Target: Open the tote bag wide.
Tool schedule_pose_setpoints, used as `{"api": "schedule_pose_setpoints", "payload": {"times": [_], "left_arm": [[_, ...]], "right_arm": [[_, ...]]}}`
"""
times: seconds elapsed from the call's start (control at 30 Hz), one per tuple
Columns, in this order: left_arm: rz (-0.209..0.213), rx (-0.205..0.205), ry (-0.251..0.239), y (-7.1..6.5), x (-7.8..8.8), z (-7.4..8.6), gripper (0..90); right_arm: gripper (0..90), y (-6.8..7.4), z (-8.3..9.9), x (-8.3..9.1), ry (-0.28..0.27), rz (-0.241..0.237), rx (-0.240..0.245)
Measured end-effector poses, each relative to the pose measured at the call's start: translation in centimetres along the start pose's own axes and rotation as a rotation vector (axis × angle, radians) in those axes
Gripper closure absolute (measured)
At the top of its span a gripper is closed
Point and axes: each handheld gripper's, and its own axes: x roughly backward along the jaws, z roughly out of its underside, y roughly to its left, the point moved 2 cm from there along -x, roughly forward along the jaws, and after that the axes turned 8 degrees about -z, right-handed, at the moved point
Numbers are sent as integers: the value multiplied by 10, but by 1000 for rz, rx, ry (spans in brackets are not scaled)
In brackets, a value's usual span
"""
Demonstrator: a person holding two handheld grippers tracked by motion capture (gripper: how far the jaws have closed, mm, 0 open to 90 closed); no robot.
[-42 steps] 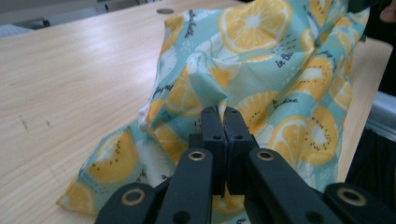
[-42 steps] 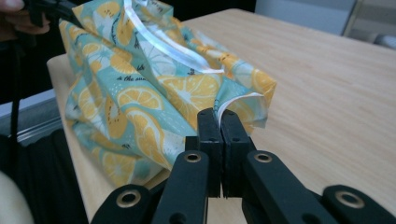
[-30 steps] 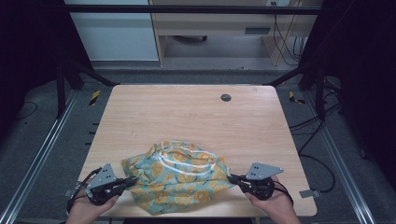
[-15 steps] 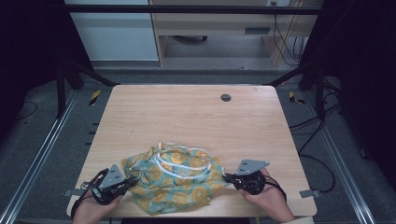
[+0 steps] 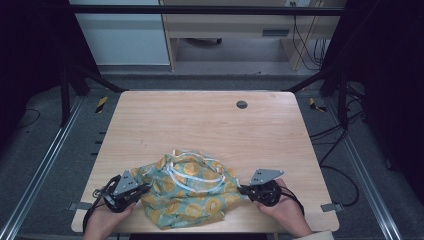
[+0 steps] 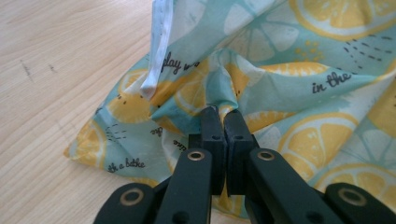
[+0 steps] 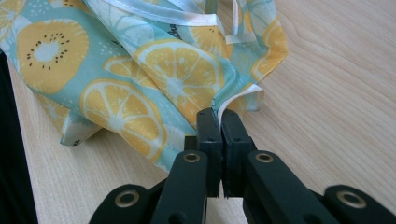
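Crumpled lemon cloth (image 5: pixel 187 192) on counter (image 5: pixel 200 125). Left tongs (image 6: pixel 223 122) pinch one edge, right tongs (image 7: pixel 219 122) pinch other, hands low.

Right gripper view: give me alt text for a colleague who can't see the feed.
The right gripper, its two black jaws shut, pinches the white-trimmed edge of a teal cloth printed with orange and lemon slices. The cloth lies crumpled on a light wooden table.
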Motion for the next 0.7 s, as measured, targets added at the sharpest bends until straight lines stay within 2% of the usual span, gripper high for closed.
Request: {"api": "schedule_pose_setpoints", "payload": {"times": [0.07, 0.37, 0.47, 0.6, 0.7], "left_arm": [[-4, 10, -3, 1, -2, 0, 894], [-40, -17, 30, -3, -12, -6, 892], [-42, -14, 20, -3, -10, -6, 890], [-48, -3, 10, -1, -7, -6, 889], [-47, -6, 7, -1, -7, -7, 888]], "right_arm": [[887, 0, 0, 0, 0, 3, -2], [866, -2, -1, -3, 3, 20, -16], [744, -3, -1, 2, -18, 37, -25], [523, -9, 2, 17, -87, 54, -70], [401, -8, 3, 30, -123, 84, -66]]}}
